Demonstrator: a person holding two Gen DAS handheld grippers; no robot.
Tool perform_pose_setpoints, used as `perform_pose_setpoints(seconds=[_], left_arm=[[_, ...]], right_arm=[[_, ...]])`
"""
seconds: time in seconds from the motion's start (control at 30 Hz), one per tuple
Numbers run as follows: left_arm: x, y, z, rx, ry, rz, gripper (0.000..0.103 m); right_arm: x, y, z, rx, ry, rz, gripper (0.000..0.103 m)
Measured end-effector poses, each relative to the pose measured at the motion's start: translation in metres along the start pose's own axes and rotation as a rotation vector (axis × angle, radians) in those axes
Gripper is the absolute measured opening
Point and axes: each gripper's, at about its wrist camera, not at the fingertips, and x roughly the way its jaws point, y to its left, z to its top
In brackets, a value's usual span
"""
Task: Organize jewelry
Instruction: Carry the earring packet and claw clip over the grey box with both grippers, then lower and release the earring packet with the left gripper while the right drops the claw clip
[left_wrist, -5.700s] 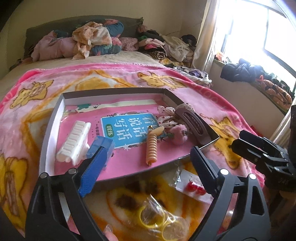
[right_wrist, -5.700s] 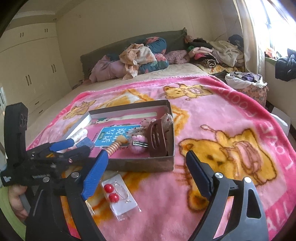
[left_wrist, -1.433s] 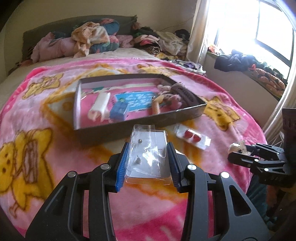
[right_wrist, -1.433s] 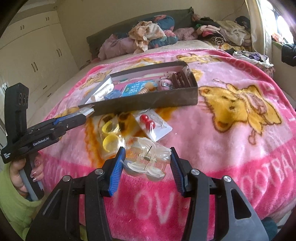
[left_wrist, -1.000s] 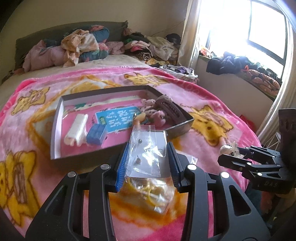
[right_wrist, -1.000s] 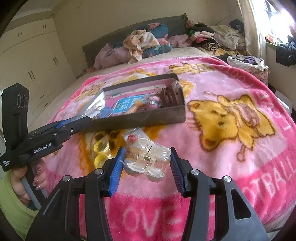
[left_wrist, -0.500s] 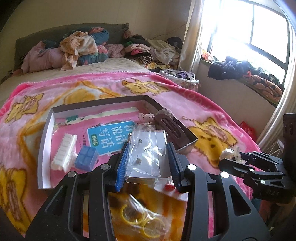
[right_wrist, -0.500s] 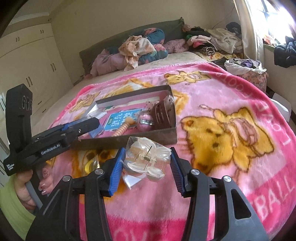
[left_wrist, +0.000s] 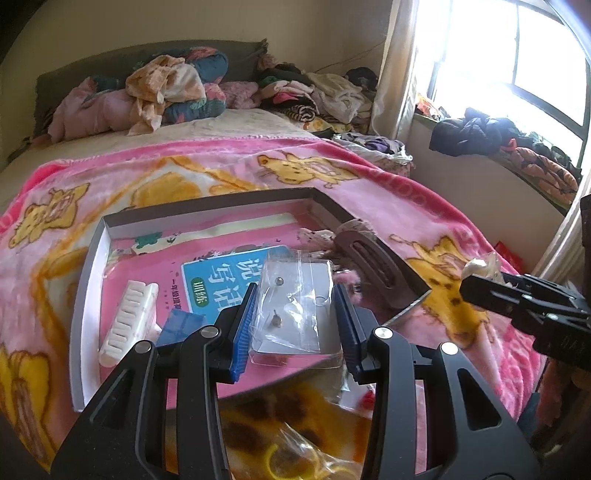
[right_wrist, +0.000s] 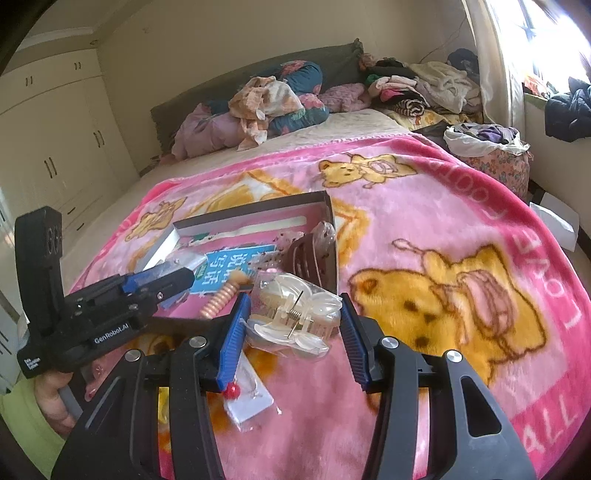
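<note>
Clear plastic fills both claws. The left gripper (left_wrist: 293, 325) is clamped on a small earring packet (left_wrist: 293, 302), held above the near half of the shallow box (left_wrist: 90, 258) on the pink blanket (right_wrist: 461, 206). The right gripper (right_wrist: 293, 328) pinches a bagged transparent hair claw (right_wrist: 295, 317) — held just in front of the box's near right corner. A brown hair clip (left_wrist: 373, 269) leans on the box's right wall; 1 red-bead packet (right_wrist: 247, 397) lies on the blanket.

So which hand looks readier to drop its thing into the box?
Left, probably. The left gripper holds its clear earring packet over the box; the right gripper's hair claw seems short of it.
</note>
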Motion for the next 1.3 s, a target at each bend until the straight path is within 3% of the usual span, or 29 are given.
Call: perform_pose_setpoints(seconds=[0.7,1.13,1.3], left_arm=[[0.026,0.025,-0.008,-0.055,0.049,0.015,0.032],[0.025,0.033,-0.012,-0.07,0.052,0.003,0.033],[0.023,0.033,-0.013,-0.069,0.055,0.004,0.034]], right_arm=[[0.08,0.017,0.039,-0.076,0.084,0.002,0.046],[0.109,0.018,0.047,-0.048,0.123,0.007,0.047],[0.104,0.019,0.049,-0.047,0.101,0.013,0.058]])
